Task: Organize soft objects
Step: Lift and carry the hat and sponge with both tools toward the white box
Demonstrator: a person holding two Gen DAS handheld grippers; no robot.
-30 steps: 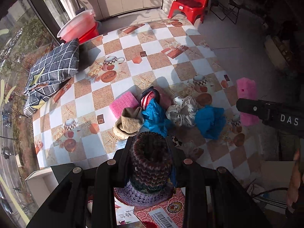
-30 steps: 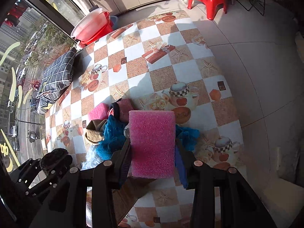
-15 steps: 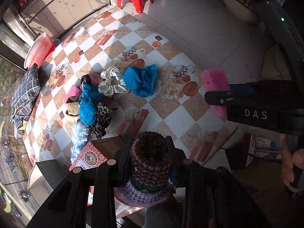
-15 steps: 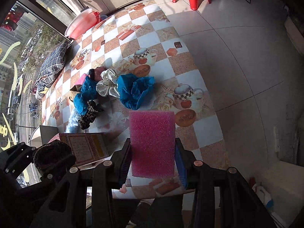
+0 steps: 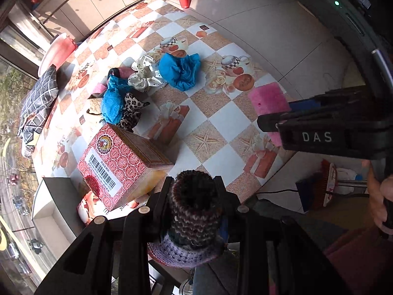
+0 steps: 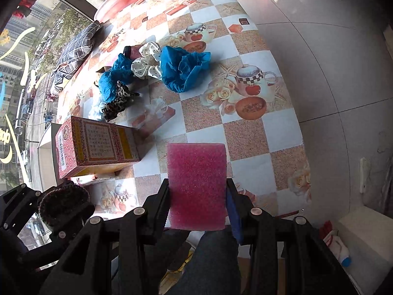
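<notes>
At nine o'clock in the left wrist view a checked grey cushion (image 5: 39, 103) is seen lying along the far edge of the table (image 5: 221, 123), which is covered with a chequered cloth printed with teapots and starfish. Just right of the cushion, towards ten o'clock, a heap of soft things is gathered: a crumpled blue cloth (image 5: 113, 100), a leopard-print piece (image 5: 131, 113) touching it, a cream polka-dot scrunchie (image 5: 145, 76) and, at eleven o'clock, a second blue cloth (image 5: 179, 71). Below the heap, at about eight o'clock, a red patterned box (image 5: 118, 164) with a barcode label is laid on its side near the table's near edge.

At six o'clock the left gripper (image 5: 194, 191) is seen pinching a knitted hat (image 5: 194, 211), whose striped crown is squeezed between the two black fingers while its purple brim is bunched beneath them. The hat is held above the table's near edge, just right of the box.

At three o'clock the right gripper (image 5: 277, 113) is seen from the side, marked with white letters, and a pink sponge (image 5: 269, 100) is clamped in it above the tablecloth. In the right wrist view the same sponge (image 6: 197, 184) is shown upright at six o'clock, pressed flat between the fingers of the right gripper (image 6: 197, 196), with the box (image 6: 95, 147) at nine o'clock and the left gripper (image 6: 61, 204) with the hat (image 6: 62, 202) at eight o'clock. A hand (image 5: 380, 196) is visible at the right edge.
</notes>
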